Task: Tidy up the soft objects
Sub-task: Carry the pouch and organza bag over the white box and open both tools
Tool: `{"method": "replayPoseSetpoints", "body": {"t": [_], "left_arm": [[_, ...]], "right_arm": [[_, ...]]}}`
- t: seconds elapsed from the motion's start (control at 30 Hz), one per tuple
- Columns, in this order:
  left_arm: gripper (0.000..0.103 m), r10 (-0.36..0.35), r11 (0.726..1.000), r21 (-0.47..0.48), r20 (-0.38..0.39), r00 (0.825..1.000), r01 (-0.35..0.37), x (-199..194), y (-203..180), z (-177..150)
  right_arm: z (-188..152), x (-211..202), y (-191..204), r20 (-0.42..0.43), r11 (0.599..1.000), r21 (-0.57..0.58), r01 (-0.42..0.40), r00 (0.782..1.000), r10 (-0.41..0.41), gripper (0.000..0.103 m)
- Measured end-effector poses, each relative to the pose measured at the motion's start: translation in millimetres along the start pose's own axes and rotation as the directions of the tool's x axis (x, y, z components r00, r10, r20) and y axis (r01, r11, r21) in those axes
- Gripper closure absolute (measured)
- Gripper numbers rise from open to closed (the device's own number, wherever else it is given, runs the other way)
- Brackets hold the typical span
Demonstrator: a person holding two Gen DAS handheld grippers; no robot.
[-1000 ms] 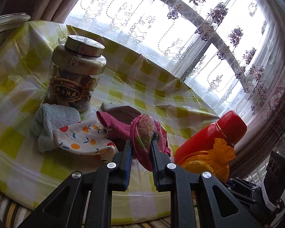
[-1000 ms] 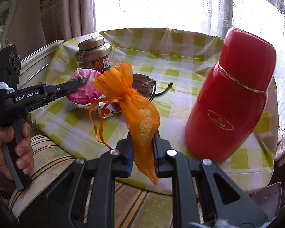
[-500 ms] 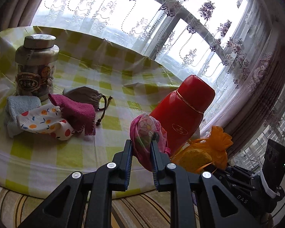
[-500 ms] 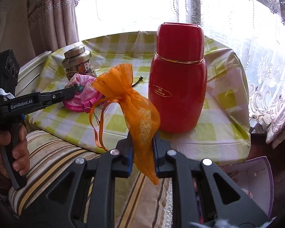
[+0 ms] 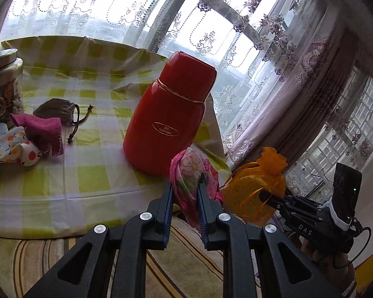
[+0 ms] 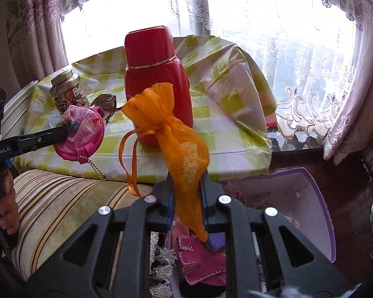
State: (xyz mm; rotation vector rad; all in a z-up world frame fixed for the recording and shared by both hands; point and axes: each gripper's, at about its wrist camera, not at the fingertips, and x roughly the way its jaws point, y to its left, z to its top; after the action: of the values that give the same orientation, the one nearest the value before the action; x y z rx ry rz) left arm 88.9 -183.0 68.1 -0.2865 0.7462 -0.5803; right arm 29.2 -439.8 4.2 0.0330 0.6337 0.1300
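Note:
My left gripper [image 5: 185, 188] is shut on a pink floral pouch [image 5: 190, 173] and holds it in the air off the table's front right corner; the pouch also shows in the right wrist view [image 6: 83, 131]. My right gripper [image 6: 186, 186] is shut on an orange mesh drawstring bag [image 6: 171, 129], also seen in the left wrist view [image 5: 258, 186]. It hangs above a purple box [image 6: 318, 198] that holds a pink cloth [image 6: 201, 260] and other soft items. On the table lie a magenta cloth [image 5: 42, 131], a fruit-print cloth [image 5: 10, 146] and a grey drawstring pouch [image 5: 57, 111].
A red thermos [image 5: 171, 114] stands near the right edge of the table with its yellow checked cloth [image 5: 87, 168]. A glass jar [image 5: 2, 87] stands at the far left. A striped sofa cushion [image 6: 62, 198] lies in front. Lace curtains hang behind.
Both grippers have swung right with their loads, away from the cloth pile. The right gripper now hangs over the purple box, which has come into view.

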Motion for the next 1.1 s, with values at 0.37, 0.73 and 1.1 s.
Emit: {"method": "replayPoseSetpoints", "body": {"t": [0.37,0.73,1.1], "left_arm": [[0.083,-0.11,0.99,0.077,-0.14,0.984,0.121,23.5,-51.5,-22.0],[0.065,-0.183,0.969,0.11,-0.278,0.943,0.22,41.9,-75.3,-34.0],[0.048,-0.06,0.968,0.226,-0.204,0.977,0.107,26.5,-80.9,-30.7]], "right_arm": [[-12.4,-20.4,-54.4,-0.033,0.985,0.067,0.159,0.987,-0.157,0.083],[-14.8,-24.9,-79.7,-0.074,0.965,0.118,0.236,0.971,-0.229,0.047],[-5.1,-32.2,-68.5,-0.036,0.959,0.083,0.271,0.963,-0.269,0.018]]}}
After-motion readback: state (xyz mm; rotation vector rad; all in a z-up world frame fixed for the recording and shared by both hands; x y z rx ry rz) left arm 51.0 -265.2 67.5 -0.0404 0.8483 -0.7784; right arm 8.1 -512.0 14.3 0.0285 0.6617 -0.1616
